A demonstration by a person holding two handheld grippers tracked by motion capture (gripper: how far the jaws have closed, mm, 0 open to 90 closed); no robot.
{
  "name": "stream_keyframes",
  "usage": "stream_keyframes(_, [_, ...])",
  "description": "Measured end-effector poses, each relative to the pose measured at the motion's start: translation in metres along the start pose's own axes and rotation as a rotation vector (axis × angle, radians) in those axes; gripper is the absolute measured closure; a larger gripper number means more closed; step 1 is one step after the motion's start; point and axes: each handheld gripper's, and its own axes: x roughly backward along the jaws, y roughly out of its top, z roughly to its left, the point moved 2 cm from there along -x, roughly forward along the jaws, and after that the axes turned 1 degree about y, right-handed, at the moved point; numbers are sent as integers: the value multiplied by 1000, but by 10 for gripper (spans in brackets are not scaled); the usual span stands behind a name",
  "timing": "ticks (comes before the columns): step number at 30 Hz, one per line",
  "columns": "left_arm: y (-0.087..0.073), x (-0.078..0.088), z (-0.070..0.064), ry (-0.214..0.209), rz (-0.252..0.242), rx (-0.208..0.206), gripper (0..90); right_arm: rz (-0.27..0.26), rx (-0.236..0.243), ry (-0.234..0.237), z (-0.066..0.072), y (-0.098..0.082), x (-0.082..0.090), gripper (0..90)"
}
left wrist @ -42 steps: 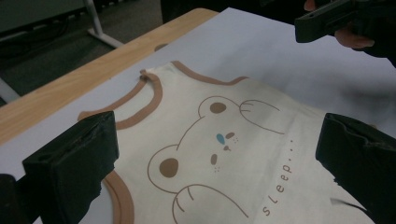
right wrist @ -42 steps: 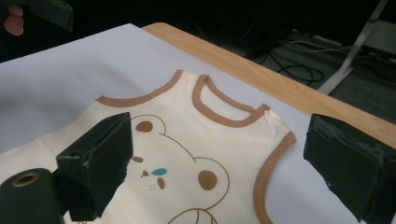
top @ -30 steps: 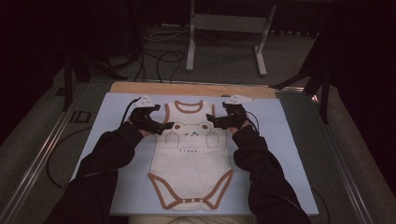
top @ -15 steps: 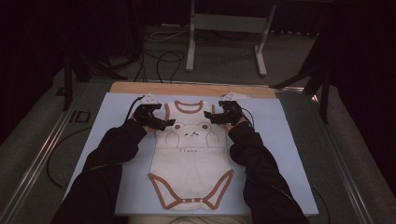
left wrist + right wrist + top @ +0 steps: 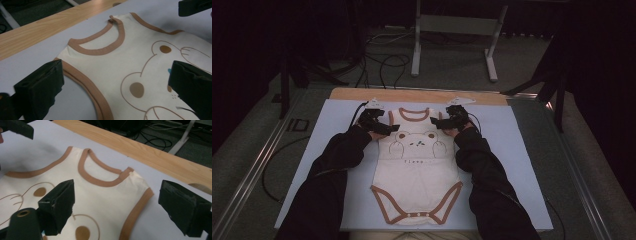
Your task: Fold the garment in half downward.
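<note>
Cream baby bodysuit (image 5: 416, 165) with brown trim, spread flat and face up on a pale blue mat (image 5: 522, 165), long axis running straight away from the person: neck opening (image 5: 100, 41) at the far end, snap crotch (image 5: 416, 216) at the near end. Bear print (image 5: 414, 142) across the chest. Left gripper (image 5: 384, 129) poised over the left shoulder, jaws spread wide and holding nothing, one jaw over the mat just outside the brown armhole trim (image 5: 85, 85), the other over the bear print. Right gripper (image 5: 441, 124) mirrored at the right shoulder, likewise wide open and empty, straddling the right armhole trim (image 5: 136, 212). Beneath the mat, a wooden tabletop (image 5: 412, 95) showing as a strip along the far edge. Beyond, a dim room: grey floor (image 5: 522, 70), loose black cables (image 5: 382, 62), white stand legs (image 5: 452, 35).
</note>
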Motion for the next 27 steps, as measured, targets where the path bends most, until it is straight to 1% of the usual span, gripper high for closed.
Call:
stream_keyframes(2, [1, -1, 1, 0, 1, 6, 26, 1, -6, -4, -1, 1, -1, 142])
stream_keyframes(3, [1, -4, 1, -1, 8, -1, 26, 2, -13, -3, -3, 2, -2, 147])
stream_keyframes(4, [2, -5, 1, 4, 15, -11, 44, 10, -13, -13, -4, 4, -3, 156])
stream_keyframes(5, [3, -6, 2, 9, 12, -10, 44, 13, -6, -11, -5, 5, -4, 159])
stream_keyframes(6, [3, -6, 3, 10, 11, -6, 51, 20, 11, -22, -6, 6, -6, 166])
stream_keyframes(8, [4, -8, 6, 18, 8, 7, 52, 32, 13, -25, -9, 6, -8, 174])
stream_keyframes(11, [5, -11, 10, 25, 18, 3, 75, 43, 8, -32, -12, 6, -12, 184])
stream_keyframes(12, [5, -12, 11, 26, 22, 4, 84, 47, 1, -30, -13, 6, -13, 188])
stream_keyframes(14, [5, -15, 14, 35, 29, 8, 96, 57, 3, -32, -15, 5, -16, 192])
stream_keyframes(15, [6, -16, 16, 34, 26, 13, 97, 64, -7, -32, -15, 4, -18, 195])
stream_keyframes(16, [6, -18, 17, 35, 21, 24, 105, 70, -3, -35, -17, 3, -19, 196])
stream_keyframes(17, [6, -19, 19, 33, 29, 19, 114, 76, -3, -38, -18, 2, -21, 201])
stream_keyframes(18, [6, -21, 20, 34, 35, 21, 122, 76, -9, -32, -19, 2, -22, 203])
stream_keyframes(19, [7, -22, 22, 45, 42, 19, 123, 79, -13, -38, -20, 1, -23, 203])
stream_keyframes(21, [7, -25, 25, 47, 39, 28, 127, 78, -22, -33, -23, 1, -24, 215])
stream_keyframes(24, [6, -28, 30, 54, 51, 28, 147, 81, -34, -35, -28, 1, -28, 227])
stream_keyframes(26, [5, -31, 34, 63, 61, 39, 158, 80, -41, -35, -30, 1, -31, 237])
stream_keyframes(27, [4, -32, 35, 59, 64, 42, 167, 81, -39, -36, -31, 1, -33, 241])
